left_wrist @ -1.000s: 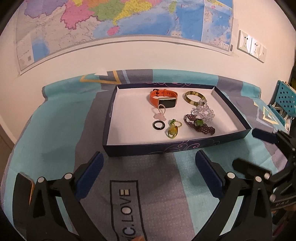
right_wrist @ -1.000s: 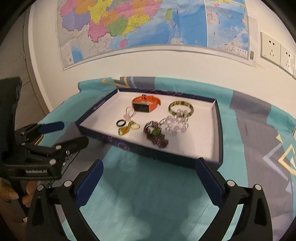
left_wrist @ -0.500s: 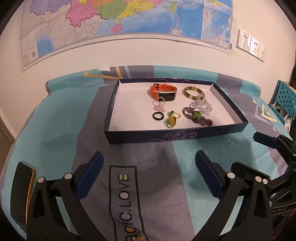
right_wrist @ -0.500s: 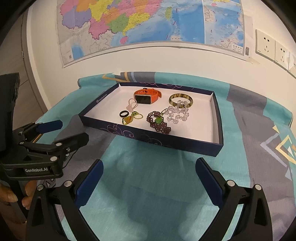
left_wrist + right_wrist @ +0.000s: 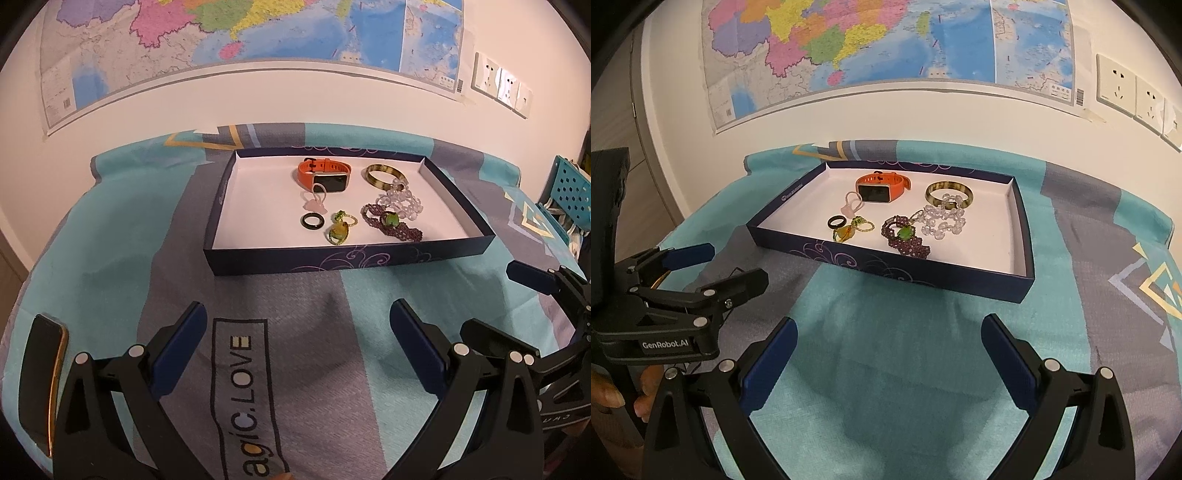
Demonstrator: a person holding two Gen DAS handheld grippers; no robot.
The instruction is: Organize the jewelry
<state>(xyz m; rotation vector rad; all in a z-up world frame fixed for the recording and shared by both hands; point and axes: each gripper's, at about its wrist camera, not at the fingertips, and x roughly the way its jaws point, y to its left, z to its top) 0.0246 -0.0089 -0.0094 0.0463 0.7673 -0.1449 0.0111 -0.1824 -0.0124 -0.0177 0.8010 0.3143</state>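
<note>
A dark blue tray (image 5: 347, 256) (image 5: 886, 267) with a white floor holds the jewelry: an orange smartwatch (image 5: 325, 175) (image 5: 882, 186), a tortoiseshell bangle (image 5: 384, 176) (image 5: 948, 192), a clear bead bracelet (image 5: 400, 204) (image 5: 942, 220), a purple beaded piece with a green stone (image 5: 390, 222) (image 5: 905, 236), a black ring (image 5: 312, 221) (image 5: 836, 222), a pink ring (image 5: 316, 201) (image 5: 852, 204) and yellow-green rings (image 5: 340, 230) (image 5: 851, 229). My left gripper (image 5: 297, 338) and my right gripper (image 5: 886, 350) are open and empty, over the cloth in front of the tray.
A teal and grey cloth (image 5: 110, 229) covers the table. A phone (image 5: 42, 380) lies at its left edge. A map hangs on the wall (image 5: 258, 96) behind. A blue pegboard rack (image 5: 569, 192) stands at the right.
Both grippers have drawn back from the tray, which now looks smaller and farther. The jewelry has not moved. Both grippers stay open.
</note>
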